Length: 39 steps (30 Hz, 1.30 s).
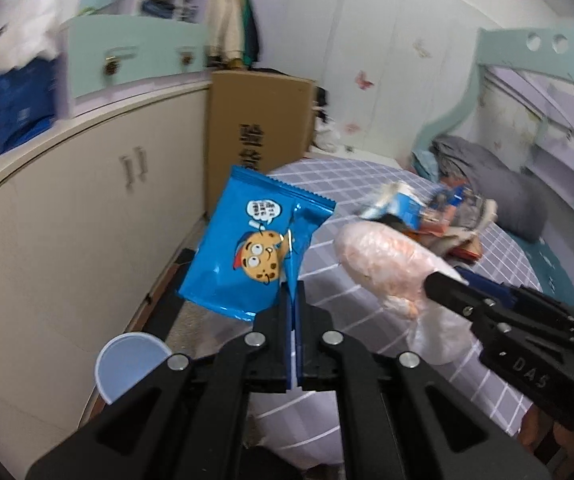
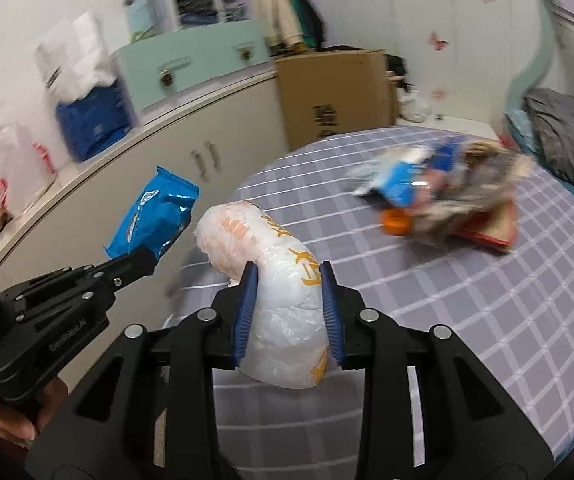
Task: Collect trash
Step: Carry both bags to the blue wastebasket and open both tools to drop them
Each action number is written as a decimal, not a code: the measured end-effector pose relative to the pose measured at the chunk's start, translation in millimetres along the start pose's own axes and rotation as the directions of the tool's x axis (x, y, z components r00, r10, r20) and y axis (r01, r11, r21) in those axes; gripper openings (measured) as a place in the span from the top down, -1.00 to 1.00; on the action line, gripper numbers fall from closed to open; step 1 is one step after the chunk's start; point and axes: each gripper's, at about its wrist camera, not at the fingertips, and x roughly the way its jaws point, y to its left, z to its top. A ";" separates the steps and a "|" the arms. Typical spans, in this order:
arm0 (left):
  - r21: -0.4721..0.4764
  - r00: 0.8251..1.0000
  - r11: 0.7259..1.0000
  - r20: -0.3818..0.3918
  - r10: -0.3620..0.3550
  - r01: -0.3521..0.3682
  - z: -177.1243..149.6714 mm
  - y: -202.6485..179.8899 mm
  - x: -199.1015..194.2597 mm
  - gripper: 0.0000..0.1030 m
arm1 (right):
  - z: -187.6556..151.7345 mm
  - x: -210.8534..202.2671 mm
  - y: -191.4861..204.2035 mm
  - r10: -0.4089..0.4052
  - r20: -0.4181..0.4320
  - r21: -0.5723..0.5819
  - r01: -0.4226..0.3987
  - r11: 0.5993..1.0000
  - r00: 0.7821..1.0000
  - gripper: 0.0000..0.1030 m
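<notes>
Left tongs: pressed together on the lower corner of a blue cookie packet, held aloft above the bed's edge. Right tongs: pinching a white plastic bag with orange print, just beside the packet at its 3 o'clock. Trash pile: wrappers, blurred, on the checked bed, at 1 o'clock from the bag, well apart.
</notes>
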 end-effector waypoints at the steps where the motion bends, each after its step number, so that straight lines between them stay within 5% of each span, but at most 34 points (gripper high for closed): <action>1: -0.022 1.000 0.999 0.008 0.026 -0.026 -1.8 15.3 -5.0 0.97 | -0.6 5.2 12.8 0.015 -0.004 -0.013 -0.015 1.000 1.000 0.40; 10: -0.226 0.969 0.943 -0.091 0.229 -0.244 -45.3 154.5 5.9 0.97 | -19.7 89.2 141.9 0.196 -0.127 -0.167 -0.216 0.962 0.972 0.40; 17: -0.370 0.940 0.871 -0.228 0.252 -0.323 -97.1 251.0 59.4 0.97 | -61.2 178.8 215.5 0.176 -0.231 -0.301 -0.243 0.922 0.957 0.40; 22: -0.416 0.910 0.827 -0.332 0.250 -0.379 -129.1 299.7 119.4 0.97 | -86.9 267.3 231.8 0.171 -0.332 -0.277 -0.269 0.923 0.928 0.40; 25: -0.463 0.905 0.800 -0.364 0.221 -0.381 -140.9 322.0 150.3 0.97 | -96.0 323.2 229.6 0.202 -0.408 -0.188 -0.299 0.936 0.890 0.39; 27: -0.458 0.891 0.790 -0.387 0.236 -0.408 -145.8 332.2 162.7 0.97 | -99.3 358.1 227.4 0.234 -0.437 -0.124 -0.316 0.941 0.868 0.18; 29: -0.445 0.874 0.778 -0.408 0.265 -0.444 -146.9 342.4 178.1 0.97 | -102.7 385.1 223.6 0.282 -0.440 -0.052 -0.338 0.940 0.852 -0.33; 33: -0.447 0.849 0.758 -0.458 0.263 -0.476 -156.5 363.4 202.3 0.97 | -116.5 422.7 216.9 0.276 -0.488 0.011 -0.310 0.951 0.828 -0.34; 39: -0.453 0.854 0.770 -0.472 0.221 -0.450 -163.6 361.3 227.2 0.97 | -121.7 420.2 220.2 0.217 -0.464 -0.058 -0.274 0.960 0.859 -0.35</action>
